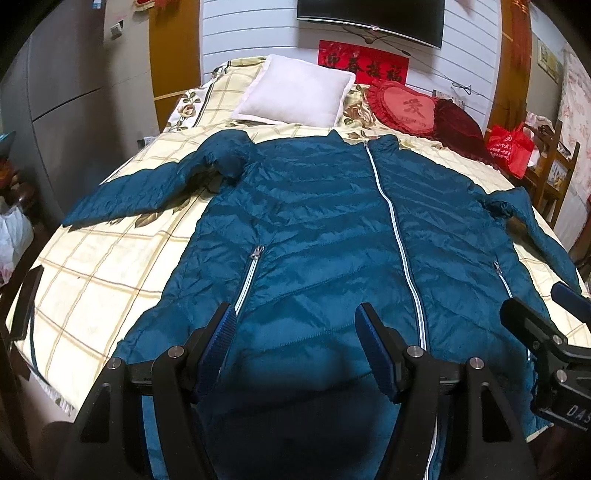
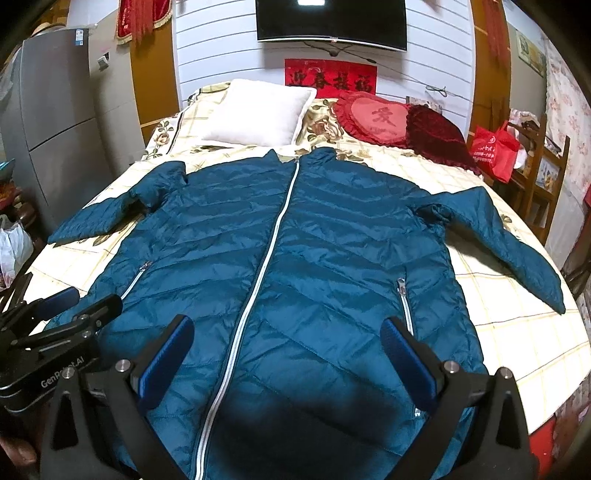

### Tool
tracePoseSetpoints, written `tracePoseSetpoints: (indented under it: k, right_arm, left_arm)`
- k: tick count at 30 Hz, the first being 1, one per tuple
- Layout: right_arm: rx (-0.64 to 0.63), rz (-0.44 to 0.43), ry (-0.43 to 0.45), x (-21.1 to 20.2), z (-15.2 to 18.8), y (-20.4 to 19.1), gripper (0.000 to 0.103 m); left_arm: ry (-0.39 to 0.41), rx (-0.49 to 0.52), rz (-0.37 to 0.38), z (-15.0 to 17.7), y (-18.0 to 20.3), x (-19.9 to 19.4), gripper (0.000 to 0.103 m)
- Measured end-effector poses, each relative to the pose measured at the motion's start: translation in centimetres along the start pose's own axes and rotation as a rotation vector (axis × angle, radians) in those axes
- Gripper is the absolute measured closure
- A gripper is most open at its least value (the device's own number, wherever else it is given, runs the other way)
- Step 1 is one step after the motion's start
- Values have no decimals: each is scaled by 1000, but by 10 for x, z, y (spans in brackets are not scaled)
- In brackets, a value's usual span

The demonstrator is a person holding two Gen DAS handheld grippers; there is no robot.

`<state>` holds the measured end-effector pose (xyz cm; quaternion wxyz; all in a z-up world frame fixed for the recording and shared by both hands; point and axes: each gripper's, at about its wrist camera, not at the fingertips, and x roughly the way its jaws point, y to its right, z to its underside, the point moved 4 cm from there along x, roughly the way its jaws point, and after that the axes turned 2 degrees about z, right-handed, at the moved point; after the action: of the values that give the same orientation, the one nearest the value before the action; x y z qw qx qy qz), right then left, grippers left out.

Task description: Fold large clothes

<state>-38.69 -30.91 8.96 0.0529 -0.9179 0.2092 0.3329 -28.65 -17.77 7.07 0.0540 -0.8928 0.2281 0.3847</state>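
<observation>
One jacket (image 1: 314, 229): teal quilted puffer, shiny, zipped, flat on checked bedspread (image 1: 92, 280).
Left gripper (image 1: 295, 332): jaws spread, empty.
Right gripper (image 2: 288, 343): jaws spread, empty.

- Left wrist cam: sits at near end of bed (image 1: 92, 280), above jacket (image 1: 314, 229) hem, looks fwd and down along its own fingers (image 1: 221, 343) toward far wall w/ TV (image 1: 369, 18).
- Right wrist cam: same near end, just to the right, also tilted down, facing far wall; its fingers (image 2: 406, 358) frame jacket (image 2: 295, 258) hem.
- Both close over hem, far from pillows.
- Shared: whole jacket, bed (image 2: 517, 314), white pillow (image 1: 295, 96), red heart cushion (image 1: 402, 107), TV (image 2: 332, 18).
- Each sees the other: right gripper (image 1: 554, 314) at right edge, left gripper (image 2: 79, 301) at left edge.
</observation>
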Motion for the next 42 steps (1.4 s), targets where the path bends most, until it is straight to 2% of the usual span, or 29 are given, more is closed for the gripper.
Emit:
tracePoseSetpoints:
  k: [6, 21, 34, 42]
  right_arm:
    - [-4, 2, -5, -5, 5, -3, 1]
    - [-21, -6, -16, -2, 4, -10, 1]
    - [-38, -11, -34, 25, -11, -16, 1]
    - [-43, 2, -32, 49, -34, -15, 1]
  left_arm:
    - [-2, -1, 12, 9, 0, -7, 41]
    - [14, -5, 3, 4, -1, -6, 41]
    - [9, -14, -9, -14, -8, 12, 41]
    - [5, -23, -42, -45, -24, 31, 41]
